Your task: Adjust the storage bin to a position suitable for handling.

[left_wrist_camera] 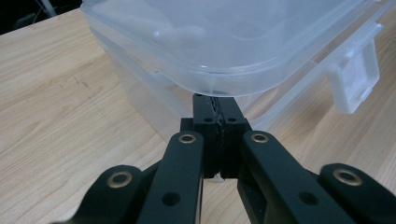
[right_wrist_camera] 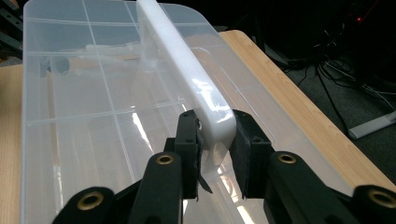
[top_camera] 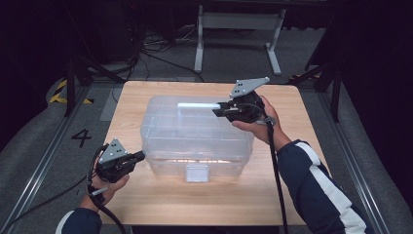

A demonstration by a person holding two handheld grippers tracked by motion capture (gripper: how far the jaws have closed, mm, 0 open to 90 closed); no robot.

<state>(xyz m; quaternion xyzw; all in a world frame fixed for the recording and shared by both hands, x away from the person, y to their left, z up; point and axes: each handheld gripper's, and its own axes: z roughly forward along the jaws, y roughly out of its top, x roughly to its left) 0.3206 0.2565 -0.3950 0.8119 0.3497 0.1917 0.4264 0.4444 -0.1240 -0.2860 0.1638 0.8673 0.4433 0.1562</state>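
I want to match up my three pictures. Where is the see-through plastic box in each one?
High view: the clear box sits mid-table, between both grippers.
Left gripper view: its lid corner fills the top, just above the shut left gripper.
Right gripper view: its lid spreads across the left and middle, with the right gripper clamping the white handle.
Shared landmark: the wooden table.
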